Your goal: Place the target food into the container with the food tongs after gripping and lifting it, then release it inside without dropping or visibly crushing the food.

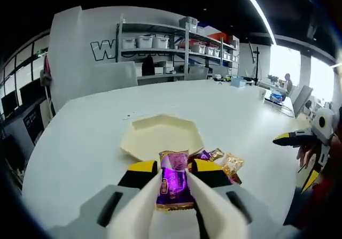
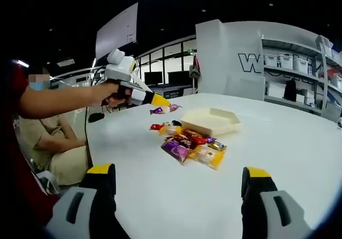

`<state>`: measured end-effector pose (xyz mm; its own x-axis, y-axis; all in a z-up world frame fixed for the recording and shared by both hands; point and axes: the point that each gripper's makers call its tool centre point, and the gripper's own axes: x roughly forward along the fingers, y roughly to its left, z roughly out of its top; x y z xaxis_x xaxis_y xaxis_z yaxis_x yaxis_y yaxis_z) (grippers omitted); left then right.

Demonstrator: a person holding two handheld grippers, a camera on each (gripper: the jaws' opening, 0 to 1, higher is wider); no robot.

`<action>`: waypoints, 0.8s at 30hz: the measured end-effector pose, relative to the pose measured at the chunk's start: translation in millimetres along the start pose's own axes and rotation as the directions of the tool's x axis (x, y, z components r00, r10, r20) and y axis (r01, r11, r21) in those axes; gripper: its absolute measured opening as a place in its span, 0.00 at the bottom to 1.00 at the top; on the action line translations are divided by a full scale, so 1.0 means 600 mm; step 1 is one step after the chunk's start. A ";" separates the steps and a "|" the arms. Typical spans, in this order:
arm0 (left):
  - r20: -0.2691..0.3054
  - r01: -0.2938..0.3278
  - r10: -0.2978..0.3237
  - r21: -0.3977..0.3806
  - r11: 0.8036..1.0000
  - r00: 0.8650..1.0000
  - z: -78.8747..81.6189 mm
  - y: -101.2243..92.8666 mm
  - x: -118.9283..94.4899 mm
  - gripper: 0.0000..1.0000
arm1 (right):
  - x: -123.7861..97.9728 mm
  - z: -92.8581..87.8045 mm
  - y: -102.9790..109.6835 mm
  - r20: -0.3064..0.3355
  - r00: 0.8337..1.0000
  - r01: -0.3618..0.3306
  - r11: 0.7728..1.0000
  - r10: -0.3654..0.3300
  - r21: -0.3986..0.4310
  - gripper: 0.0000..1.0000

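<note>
The left gripper (image 1: 172, 183) holds a purple-wrapped candy (image 1: 174, 183) pinched between its fingers above the white counter (image 1: 80, 143), just short of the cream hexagonal container (image 1: 160, 135). The right gripper (image 2: 176, 188) hovers with fingers spread wide, facing the candy pile (image 2: 192, 145).

Lower part of purple candy (image 1: 173, 185) behind left tool's white tongs (image 1: 176, 207); shelf bins (image 1: 145, 41) blurred

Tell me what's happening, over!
Left tongs shut on purple candy, lifted near the tray. Right tongs open, empty. Candy pile beside tray, path clear.
</note>
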<state>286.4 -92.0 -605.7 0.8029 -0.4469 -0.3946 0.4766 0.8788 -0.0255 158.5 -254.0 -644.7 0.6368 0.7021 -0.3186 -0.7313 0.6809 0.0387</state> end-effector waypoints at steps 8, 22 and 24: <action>0.017 0.022 -0.022 0.014 1.000 1.000 0.054 0.008 0.037 0.24 | -0.001 0.004 -0.007 0.000 1.000 0.009 1.000 -0.009 0.000 0.97; 0.047 0.016 -0.019 0.061 0.998 0.999 0.138 0.035 0.080 0.25 | -0.003 0.002 -0.022 -0.005 0.999 0.033 0.999 -0.033 0.001 0.97; 0.043 0.015 -0.018 0.066 0.998 0.999 0.143 0.038 0.086 0.25 | -0.001 -0.001 -0.023 -0.010 0.999 0.033 0.999 -0.033 0.002 0.97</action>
<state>369.5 -109.6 -548.0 0.8090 -0.4691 -0.3543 0.5110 0.8591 0.0295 168.1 -264.1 -645.5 0.6579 0.6774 -0.3291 -0.7098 0.7038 0.0297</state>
